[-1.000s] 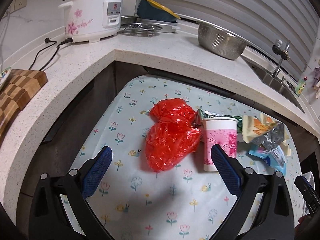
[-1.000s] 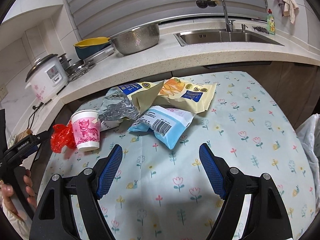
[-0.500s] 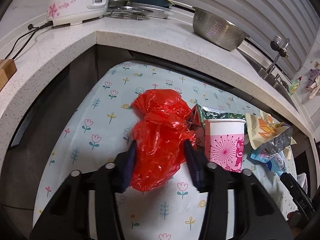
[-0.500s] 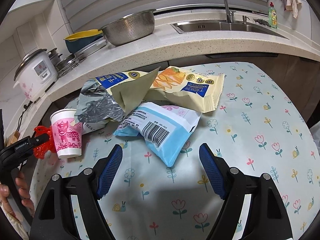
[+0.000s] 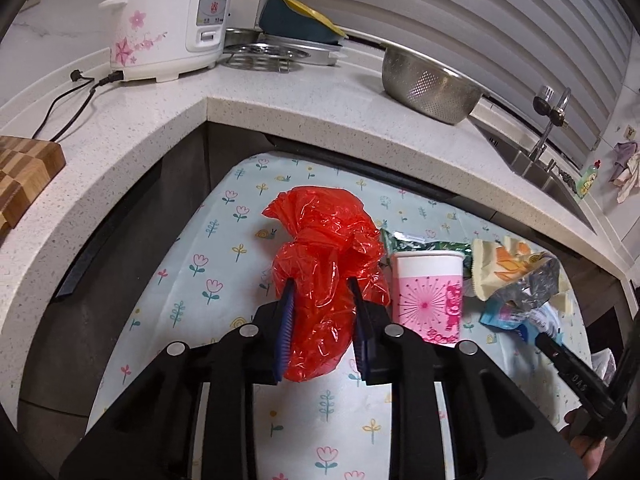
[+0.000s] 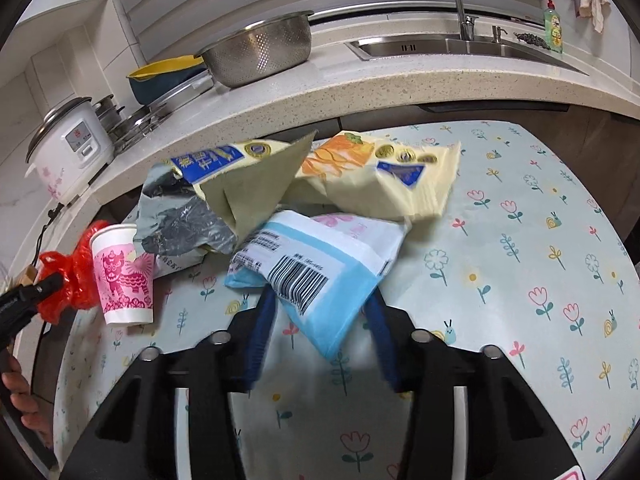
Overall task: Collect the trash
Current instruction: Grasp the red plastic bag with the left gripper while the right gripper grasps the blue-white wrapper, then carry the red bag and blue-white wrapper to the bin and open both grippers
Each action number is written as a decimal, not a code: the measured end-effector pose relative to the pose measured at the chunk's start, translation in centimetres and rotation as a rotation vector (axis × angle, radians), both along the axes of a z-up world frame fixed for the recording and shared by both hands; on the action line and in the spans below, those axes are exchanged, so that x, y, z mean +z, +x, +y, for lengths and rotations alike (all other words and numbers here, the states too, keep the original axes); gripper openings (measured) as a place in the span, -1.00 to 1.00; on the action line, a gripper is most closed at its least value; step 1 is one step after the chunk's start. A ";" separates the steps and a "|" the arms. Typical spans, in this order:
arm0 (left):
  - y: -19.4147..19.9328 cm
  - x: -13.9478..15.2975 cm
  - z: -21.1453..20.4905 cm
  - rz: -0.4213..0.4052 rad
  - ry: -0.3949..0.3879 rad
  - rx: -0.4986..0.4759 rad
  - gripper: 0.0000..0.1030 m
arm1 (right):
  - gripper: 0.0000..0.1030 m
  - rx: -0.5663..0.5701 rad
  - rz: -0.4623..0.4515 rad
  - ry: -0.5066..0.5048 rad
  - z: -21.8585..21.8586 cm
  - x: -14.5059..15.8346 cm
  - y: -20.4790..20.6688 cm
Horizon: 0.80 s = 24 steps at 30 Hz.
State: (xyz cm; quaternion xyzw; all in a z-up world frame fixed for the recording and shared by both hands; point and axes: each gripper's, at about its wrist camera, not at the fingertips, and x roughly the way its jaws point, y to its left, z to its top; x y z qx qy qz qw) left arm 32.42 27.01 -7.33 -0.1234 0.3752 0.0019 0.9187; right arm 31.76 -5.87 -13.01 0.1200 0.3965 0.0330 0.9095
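The left hand-held gripper point(image 5: 322, 320) is squeezing the crumpled red plastic bag point(image 5: 324, 264), its 2 blue pads point(image 5: 285, 332) pressing in on the bag's lower half, which is hanging over the flowered cloth of the worktop point(image 5: 224, 240). The right hand-held gripper point(image 6: 320, 332) is sitting with its fingers on either side of the near corner of the light-blue barcode packet point(image 6: 320, 276); motion blur is hiding whether they are touching it, so I cannot tell if it is gripping. Just beside the bag, the pink-and-white paper cup point(image 5: 430, 296) is standing upright. Only the left view is showing a green wrapper point(image 5: 424, 242) tucked behind the cup; only the right view is showing the 2 cream snack bags point(image 6: 376, 184) fully, the silver-lined torn one leaning over the cup's rim. The cloth to the right of the packets is lying bare toward its far edge. Beyond, the speckled counter point(image 6: 400, 84) is wrapping round the worktop, carrying a rice cooker point(image 5: 168, 20), a steel colander point(image 6: 260, 52) and a sink point(image 6: 460, 46).
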 end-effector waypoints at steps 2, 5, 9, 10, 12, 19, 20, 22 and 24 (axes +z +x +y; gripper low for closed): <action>-0.5 0.7 -0.4 -0.010 -0.002 -0.003 -0.53 | -0.36 0.011 -0.010 0.002 0.0 0.4 -0.6; -1.3 1.9 -1.2 -0.028 -0.005 -0.012 -0.53 | -0.53 0.023 -0.024 0.006 -0.2 1.2 -1.9; -2.8 3.6 -2.7 -0.052 -0.015 -0.036 -0.53 | -0.59 0.021 -0.040 0.024 -0.9 2.5 -4.0; -3.2 4.0 -3.1 -0.058 -0.015 -0.044 -0.53 | -0.60 0.022 -0.046 0.027 -1.1 2.9 -4.6; -4.1 4.9 -4.3 -0.072 -0.014 -0.062 -0.53 | -0.60 0.018 -0.060 0.029 -1.7 3.7 -6.0; -7.9 7.3 -9.7 -0.104 -0.017 -0.154 -0.53 | -0.60 -0.023 -0.111 0.052 -5.0 6.6 -11.4; -8.5 7.7 -10.7 -0.109 -0.018 -0.172 -0.53 | -0.60 -0.030 -0.120 0.054 -5.7 7.0 -12.1; -9.7 8.2 -12.5 -0.118 -0.018 -0.201 -0.53 | -0.60 -0.047 -0.141 0.054 -6.9 8.0 -13.5; -10.7 8.8 -14.3 -0.127 -0.019 -0.231 -0.53 | -0.60 -0.063 -0.157 0.055 -8.1 8.7 -14.9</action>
